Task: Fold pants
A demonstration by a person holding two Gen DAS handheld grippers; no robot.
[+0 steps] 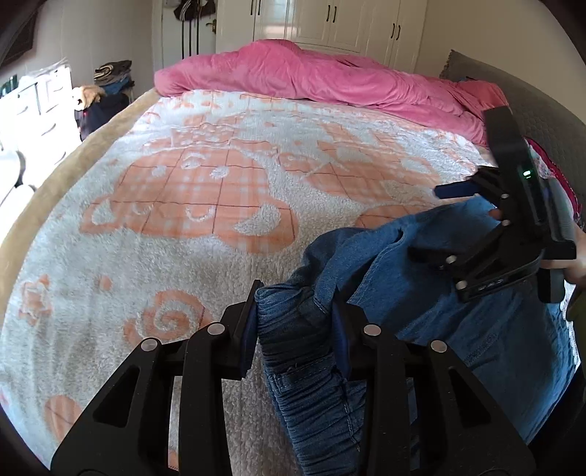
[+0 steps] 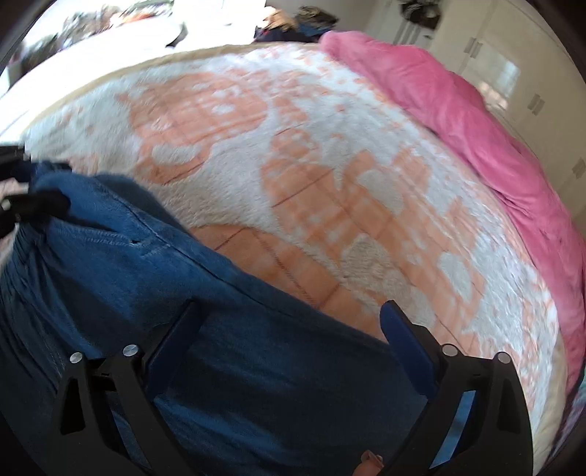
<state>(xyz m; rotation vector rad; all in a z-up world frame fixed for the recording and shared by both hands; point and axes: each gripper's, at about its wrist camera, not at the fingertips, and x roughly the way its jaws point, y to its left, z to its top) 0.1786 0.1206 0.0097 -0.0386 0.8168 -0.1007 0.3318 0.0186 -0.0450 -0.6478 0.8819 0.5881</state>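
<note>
Already the left claw (image 1: 296,315) is clenched on the gathered elastic waistband of the blue denim pants (image 1: 421,293), the ribbed band bunched between its blue-padded fingers (image 1: 247,340) and lifted clear of the bed. From that grip the pants hang down and spread to the right over the near edge of the fluffy white blanket with orange plaid patterns (image 1: 190,190) that covers the bed. The right claw (image 2: 289,322) stands released, its jaws wide apart over the denim, the left pad against the cloth and the right pad above the blanket just past the fabric's edge; nothing is pinched between them. A crumpled pink fleece quilt (image 1: 311,77) lies along the far side of the bed, in front of white wardrobe doors (image 1: 348,22).
</note>
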